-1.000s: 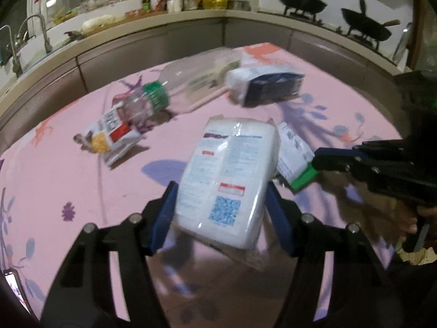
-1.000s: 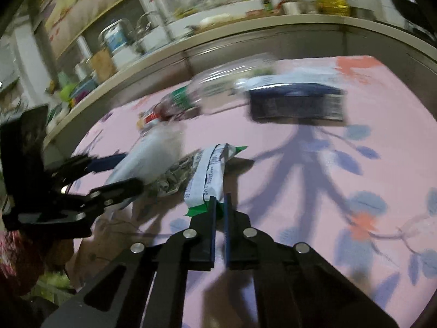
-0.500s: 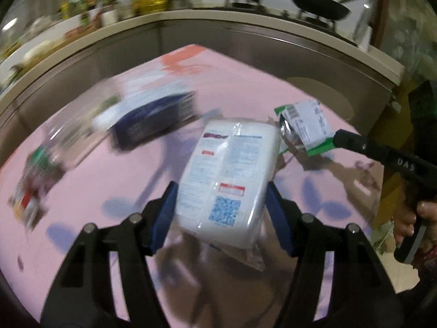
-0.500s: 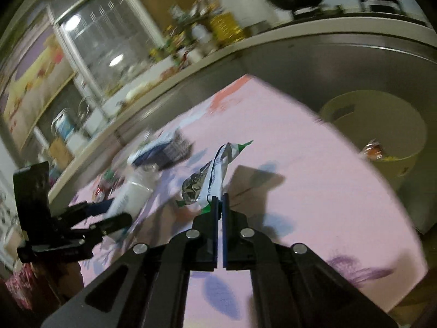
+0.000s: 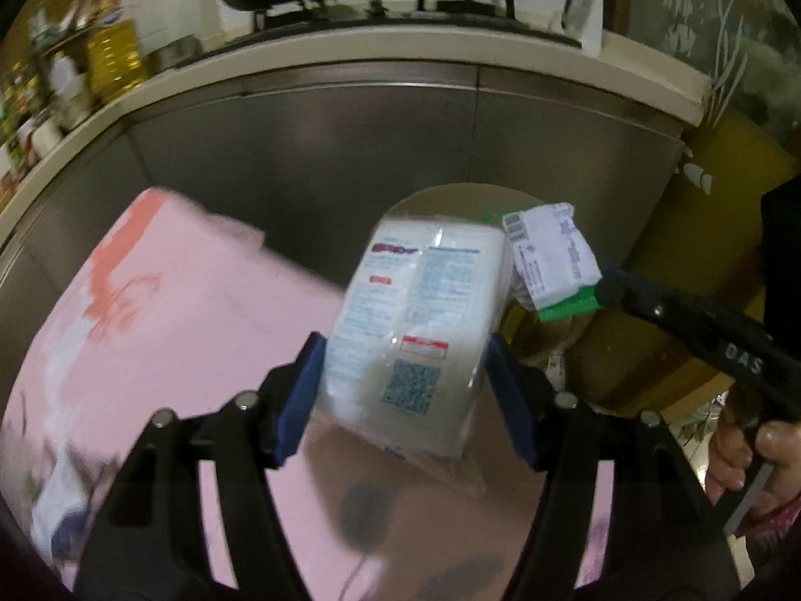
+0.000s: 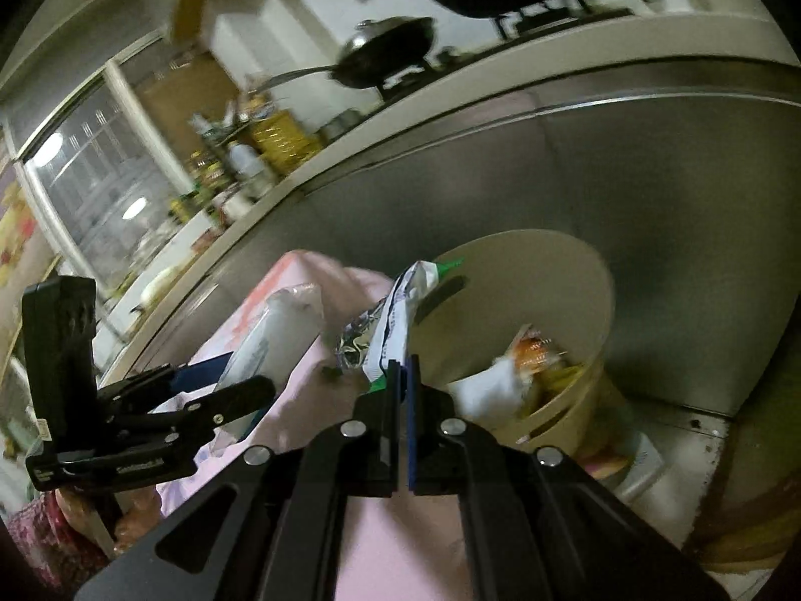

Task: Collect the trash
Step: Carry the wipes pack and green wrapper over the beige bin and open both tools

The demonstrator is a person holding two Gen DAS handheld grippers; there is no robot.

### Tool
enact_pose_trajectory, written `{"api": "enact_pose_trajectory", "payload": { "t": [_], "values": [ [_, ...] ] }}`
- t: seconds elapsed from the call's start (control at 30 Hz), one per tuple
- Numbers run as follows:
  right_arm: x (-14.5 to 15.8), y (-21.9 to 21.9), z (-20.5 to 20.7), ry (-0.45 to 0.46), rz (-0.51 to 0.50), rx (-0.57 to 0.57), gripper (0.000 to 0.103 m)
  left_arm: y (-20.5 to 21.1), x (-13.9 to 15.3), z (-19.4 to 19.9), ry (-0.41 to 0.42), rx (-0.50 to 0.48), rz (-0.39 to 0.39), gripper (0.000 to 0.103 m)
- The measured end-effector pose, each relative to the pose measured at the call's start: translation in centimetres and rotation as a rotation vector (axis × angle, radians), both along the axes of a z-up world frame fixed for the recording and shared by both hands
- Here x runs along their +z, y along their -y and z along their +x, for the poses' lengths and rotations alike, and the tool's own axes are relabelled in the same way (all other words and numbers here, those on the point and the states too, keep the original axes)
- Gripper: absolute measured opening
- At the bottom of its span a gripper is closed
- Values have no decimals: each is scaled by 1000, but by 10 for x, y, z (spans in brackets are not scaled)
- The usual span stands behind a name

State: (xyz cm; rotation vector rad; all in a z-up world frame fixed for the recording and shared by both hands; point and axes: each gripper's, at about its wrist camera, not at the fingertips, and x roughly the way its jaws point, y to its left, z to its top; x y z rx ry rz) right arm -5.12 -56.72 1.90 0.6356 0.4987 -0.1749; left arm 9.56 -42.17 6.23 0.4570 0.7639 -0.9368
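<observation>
The left gripper is clamping a white tissue pack and the right gripper is pinching a green-edged wrapper, both nearing the part-filled beige bin, neither dropped yet.

pink tablecloth, beige bin, white packet

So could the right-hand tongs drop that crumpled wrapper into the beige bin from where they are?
Probably yes. The right tongs are pinching the wrapper just beside the open bin, with nothing between them and its mouth. The bin already holds trash but looks to have room; a short move forward should do.
</observation>
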Motion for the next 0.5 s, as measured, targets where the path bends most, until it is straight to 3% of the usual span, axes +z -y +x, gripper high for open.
{"api": "enact_pose_trajectory", "payload": {
  "t": [0.23,0.3,0.37,0.5],
  "values": [
    [-23,35,15,-35,43,-62,3,65,-23,13,37,-11,83,73],
    [-28,41,14,-30,69,-72,14,73,-26,13,48,-14,99,79],
    [-32,44,13,-21,104,-86,53,74,-25,13,43,-5,100,80],
    [-25,41,-2,34,105,-112,55,59,-9,11,16,42,42,80]
  ]
}}
